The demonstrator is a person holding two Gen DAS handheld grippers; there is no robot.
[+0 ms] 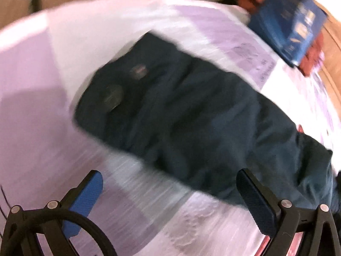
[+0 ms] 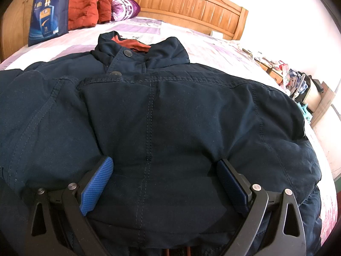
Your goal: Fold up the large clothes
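Observation:
A large dark navy jacket (image 2: 162, 115) lies spread on the bed, collar at the far end with an orange lining showing. My right gripper (image 2: 165, 164) is open, its blue pads on either side of the jacket's centre seam, pressed close to the cloth. In the blurred left wrist view the same jacket (image 1: 181, 115) lies across the purple and white bedspread (image 1: 42, 85). My left gripper (image 1: 170, 183) is open and empty, over the bedspread just short of the jacket's edge.
A blue shopping bag (image 2: 48, 15), an orange padded garment (image 2: 89, 8) and a purple pillow (image 2: 125, 6) lie by the wooden headboard (image 2: 181, 2). A cluttered bedside stand (image 2: 298, 83) is at the right. The bag also shows in the left wrist view (image 1: 289, 21).

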